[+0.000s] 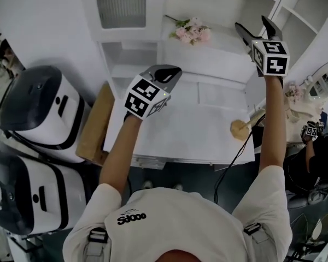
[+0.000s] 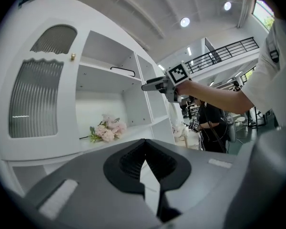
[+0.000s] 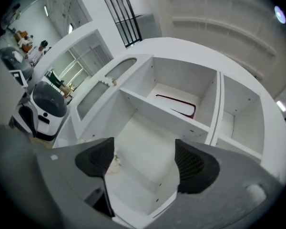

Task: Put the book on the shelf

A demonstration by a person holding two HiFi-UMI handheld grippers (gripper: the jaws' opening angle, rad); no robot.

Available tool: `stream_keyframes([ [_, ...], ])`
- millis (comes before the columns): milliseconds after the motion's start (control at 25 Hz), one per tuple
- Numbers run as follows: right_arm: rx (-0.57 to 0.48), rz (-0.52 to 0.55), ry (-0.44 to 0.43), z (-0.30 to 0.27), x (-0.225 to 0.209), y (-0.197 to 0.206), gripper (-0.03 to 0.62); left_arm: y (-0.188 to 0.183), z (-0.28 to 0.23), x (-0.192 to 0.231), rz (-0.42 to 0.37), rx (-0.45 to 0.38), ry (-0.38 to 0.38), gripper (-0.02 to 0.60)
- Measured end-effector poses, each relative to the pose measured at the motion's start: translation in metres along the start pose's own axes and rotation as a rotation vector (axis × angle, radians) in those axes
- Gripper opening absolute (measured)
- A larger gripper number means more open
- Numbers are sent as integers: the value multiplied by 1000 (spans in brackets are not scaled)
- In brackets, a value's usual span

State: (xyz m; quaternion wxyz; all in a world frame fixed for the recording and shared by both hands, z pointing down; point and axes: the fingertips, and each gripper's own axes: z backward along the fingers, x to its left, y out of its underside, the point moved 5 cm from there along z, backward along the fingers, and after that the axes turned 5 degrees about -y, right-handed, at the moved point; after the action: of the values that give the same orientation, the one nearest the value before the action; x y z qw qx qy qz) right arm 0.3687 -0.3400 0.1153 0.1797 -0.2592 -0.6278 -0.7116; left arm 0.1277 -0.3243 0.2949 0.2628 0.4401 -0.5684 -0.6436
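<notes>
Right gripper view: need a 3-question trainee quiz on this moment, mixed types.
1. True or false: the book already lies on an upper shelf of the white cabinet.
2. Pick one. The right claw is: A) shut on the book; B) open with nothing between its jaws; C) shut with nothing in it.
3. Short answer: what lies in the compartment under the book?

Key
1. True.
2. B.
3. Pink flowers.
</notes>
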Motion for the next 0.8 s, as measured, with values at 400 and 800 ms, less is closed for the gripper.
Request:
stream_keyframes([
  [400,70,-251,-5,91,86,101,200,2,-30,-31,21,-49,74,20],
  [800,164,-333,2,143,142,153,2,25,-32,-47,53,-67,124,20],
])
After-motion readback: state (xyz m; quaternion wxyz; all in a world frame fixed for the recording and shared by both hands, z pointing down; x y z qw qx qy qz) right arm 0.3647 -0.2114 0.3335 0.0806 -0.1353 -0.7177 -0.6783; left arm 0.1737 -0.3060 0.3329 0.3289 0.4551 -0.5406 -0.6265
